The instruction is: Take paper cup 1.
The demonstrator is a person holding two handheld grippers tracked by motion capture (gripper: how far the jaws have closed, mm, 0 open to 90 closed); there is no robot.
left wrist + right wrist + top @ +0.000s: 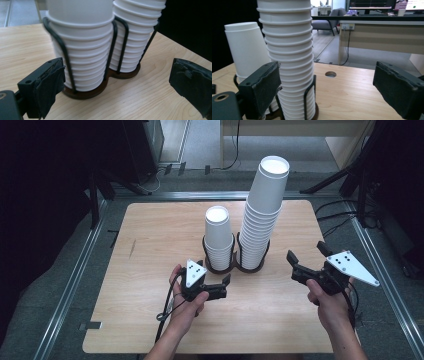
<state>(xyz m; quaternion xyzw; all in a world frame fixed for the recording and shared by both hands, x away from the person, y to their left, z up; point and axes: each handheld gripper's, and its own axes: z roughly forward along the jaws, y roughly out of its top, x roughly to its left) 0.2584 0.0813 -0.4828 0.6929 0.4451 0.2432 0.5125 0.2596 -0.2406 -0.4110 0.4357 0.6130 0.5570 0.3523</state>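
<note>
1. While held low over the table (150,250) in the high view, left gripper (226,287) points right and a little forward at the short cup stack (219,237), just short of the holder (235,265); hand wrapped around the body from below, grey plate on top.
2. Left jaws spread wide, nothing between them; seen in the left gripper view with the holder's near ring framed in the gap, no contact.
3. Right gripper (306,254) off to the right of the tall cup stack (264,210), angled left and forward toward it, hand gripping from below and behind.
4. Right jaws also wide apart, empty, clear of the cups.
5. Cups: white paper, nested upside down, ribbed by stacked rims.
6. Short stack in the left ring, tall stack in the right ring, both upright, side by side near table centre.
7. Holder: dark round double base, black wire uprights around each stack.
</note>
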